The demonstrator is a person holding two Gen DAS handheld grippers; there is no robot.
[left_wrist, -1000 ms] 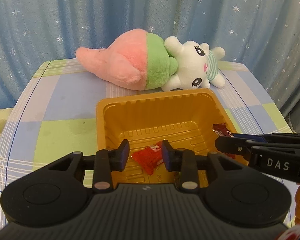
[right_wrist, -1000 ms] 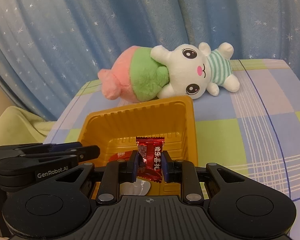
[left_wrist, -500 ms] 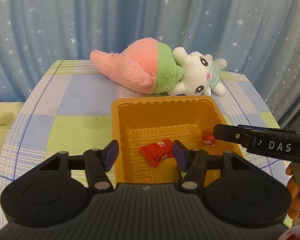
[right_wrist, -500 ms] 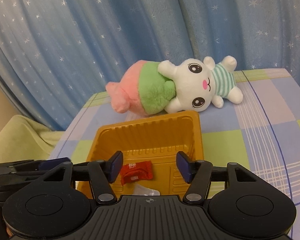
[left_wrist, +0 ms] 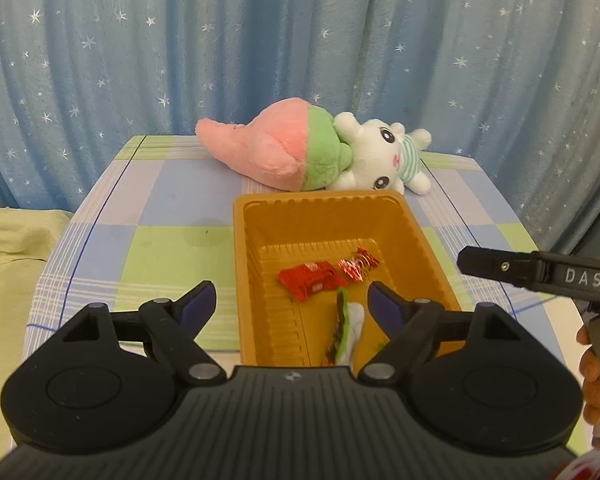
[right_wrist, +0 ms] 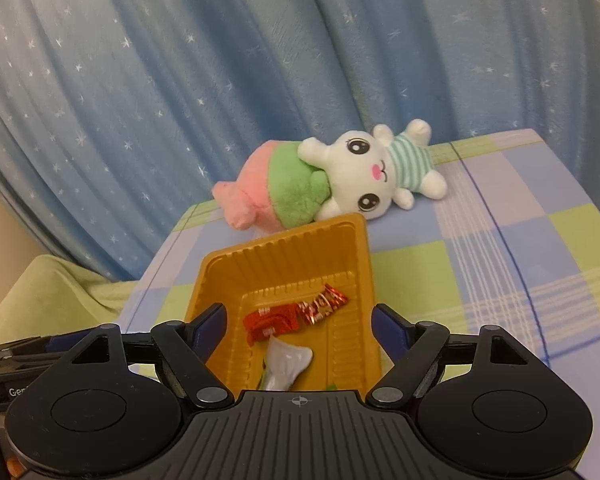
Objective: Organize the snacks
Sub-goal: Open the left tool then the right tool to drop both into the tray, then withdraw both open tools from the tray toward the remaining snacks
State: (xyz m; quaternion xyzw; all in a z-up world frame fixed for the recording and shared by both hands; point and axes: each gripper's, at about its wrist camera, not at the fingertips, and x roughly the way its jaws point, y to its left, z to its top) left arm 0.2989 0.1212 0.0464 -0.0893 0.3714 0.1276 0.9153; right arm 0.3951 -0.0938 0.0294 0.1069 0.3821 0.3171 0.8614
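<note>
Release step under way: left gripper and right gripper both opening, nothing between the jaws. Red foil snack packets lying inside ribbed orange plastic tray. Next, probably: search for more loose snacks.

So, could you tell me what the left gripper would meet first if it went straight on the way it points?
Probably the red snack packet lying in the orange tray; the left gripper is opening and empty, though depth is uncertain.
</note>
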